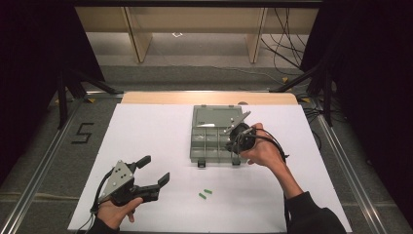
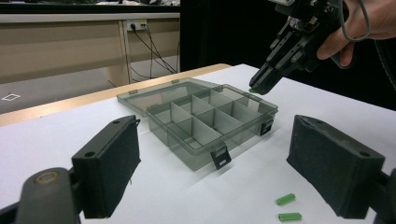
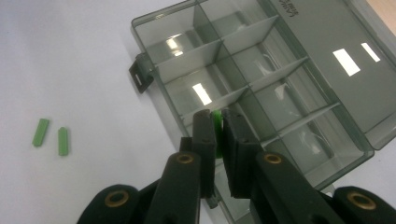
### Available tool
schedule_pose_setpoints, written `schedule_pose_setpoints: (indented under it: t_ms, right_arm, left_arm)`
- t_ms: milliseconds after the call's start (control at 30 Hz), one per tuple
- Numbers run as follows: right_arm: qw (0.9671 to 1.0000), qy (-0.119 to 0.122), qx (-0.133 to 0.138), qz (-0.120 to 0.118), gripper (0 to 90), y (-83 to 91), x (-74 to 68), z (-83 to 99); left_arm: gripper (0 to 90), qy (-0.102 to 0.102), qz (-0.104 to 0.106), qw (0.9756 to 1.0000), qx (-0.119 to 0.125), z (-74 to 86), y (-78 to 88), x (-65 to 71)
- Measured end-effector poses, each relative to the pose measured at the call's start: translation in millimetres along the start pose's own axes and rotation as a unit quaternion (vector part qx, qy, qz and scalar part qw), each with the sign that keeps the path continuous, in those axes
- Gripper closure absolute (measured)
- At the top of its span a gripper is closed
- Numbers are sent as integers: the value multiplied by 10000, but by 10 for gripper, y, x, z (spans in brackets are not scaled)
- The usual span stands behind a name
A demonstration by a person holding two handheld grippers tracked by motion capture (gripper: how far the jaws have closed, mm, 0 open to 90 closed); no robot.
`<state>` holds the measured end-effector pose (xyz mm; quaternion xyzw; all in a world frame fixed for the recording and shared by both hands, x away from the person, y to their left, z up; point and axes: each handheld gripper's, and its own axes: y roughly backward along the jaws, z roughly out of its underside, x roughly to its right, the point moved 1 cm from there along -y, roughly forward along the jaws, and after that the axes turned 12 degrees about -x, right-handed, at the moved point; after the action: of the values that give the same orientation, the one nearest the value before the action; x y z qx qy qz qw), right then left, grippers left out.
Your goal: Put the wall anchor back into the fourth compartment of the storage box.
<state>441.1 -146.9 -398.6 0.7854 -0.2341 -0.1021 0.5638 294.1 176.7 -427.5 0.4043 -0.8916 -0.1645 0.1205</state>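
Where writing is concerned, a black figure 5 [image 1: 84, 132] is marked on the floor left of the table, and embossed lettering sits on the lid of the organiser box [image 1: 194, 141], too small to read.

That grey translucent box lies open on the white table sheet [image 1: 146, 126], its long axis running near to far, lid folded flat on the far side and two black latches [image 2: 221, 157] on the near edge. Its tray is split into compartments, all seemingly bare.

Three green pieces are visible. One green piece [image 3: 217, 122] is clamped between the tips of the right gripper [image 1: 237, 137], whose jaws are pressed together on it; it stands roughly upright between the pads, poised over the right side of the tray, above the compartments. In the left gripper view the same piece [image 2: 252, 90] peeks out under those jaws. Two loose green pieces [image 1: 205, 193] lie side by side on the sheet, near the box's near edge, close together.

The left gripper [image 1: 157, 171] hovers at the near left, held in a hand [image 1: 116, 212], its jaws wide apart and gripping nothing, pointing right toward the box.
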Motion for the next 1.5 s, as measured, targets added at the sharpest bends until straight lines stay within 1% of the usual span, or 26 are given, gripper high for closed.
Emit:
schedule_pose_setpoints:
  t_ms: [67,300,367,433,467,500,567,633,667,700,767,833,900,933,1033,1067,1100,1133,1233,1300,1367,1400,1467,1500]
  right_arm:
    - [10000,-58,-14,3,843,7,22,6]
    - [9999,-120,43,100,843,3,121,20]
    - [9995,-245,93,159,843,-5,172,22]
    - [9995,-228,111,174,843,-11,197,22]
    - [9995,-238,109,195,844,-15,235,27]
    - [9995,-238,109,195,844,-15,235,27]
    - [9991,-329,134,251,844,-23,291,31]
    - [9990,-328,152,273,844,-24,312,37]
    - [9987,-409,165,267,843,-18,352,44]
    - [9987,-409,165,267,843,-18,352,44]
    - [9979,-493,230,341,843,-17,418,59]
    - [9978,-487,246,365,843,-17,440,66]
    - [9970,-641,235,359,844,-37,474,72]
    - [9973,-580,247,377,843,-46,503,74]
    - [9969,-599,258,439,843,-82,532,74]
    - [9967,-638,236,440,843,-102,561,81]
    - [9967,-638,236,440,843,-102,561,81]
    - [9965,-681,202,432,843,-117,589,85]
    - [9966,-666,184,459,843,-142,616,95]
    - [9960,-766,132,432,843,-172,645,107]
    - [9963,-742,123,426,843,-185,661,111]
    - [9959,-766,101,477,843,-207,677,118]
    - [9956,-793,82,496,843,-225,690,123]
    - [9959,-754,75,502,843,-234,703,127]
  left_arm:
    - [159,-24,4,10000,-4,0,0,0]
    - [159,-12,6,10000,5,-2,1,1]
    - [159,-16,7,10000,0,-1,0,0]
    - [159,-20,10,10000,7,-2,0,2]
    - [159,-17,8,10000,8,-3,0,2]
    - [159,-16,6,10000,5,-3,0,1]
    - [159,-19,7,10000,3,-2,0,1]
    - [159,3,2,10000,11,-3,1,1]
    - [159,4,3,10000,9,-3,1,2]
    - [159,-15,8,10000,7,-2,1,1]
    - [159,5,5,10000,9,-2,2,2]
    - [159,10,9,10000,12,-3,1,1]
    - [159,0,10,10000,10,-2,1,1]
    - [159,9,8,10000,12,-3,1,2]
    - [159,-7,12,10000,11,-3,1,3]
    - [159,14,41,10000,59,-3,-3,-1]
    - [159,14,41,10000,59,-3,-3,-1]
    - [159,24,10,10000,33,-6,4,-3]
    - [159,15,10,10000,26,-5,6,-3]
    - [159,16,13,10000,35,-7,5,-2]
    - [159,9,11,10000,27,-6,6,-2]
    - [159,17,12,10000,35,-6,6,-2]
    - [159,19,17,10000,46,-8,6,0]
    - [159,12,18,10000,43,-8,7,1]
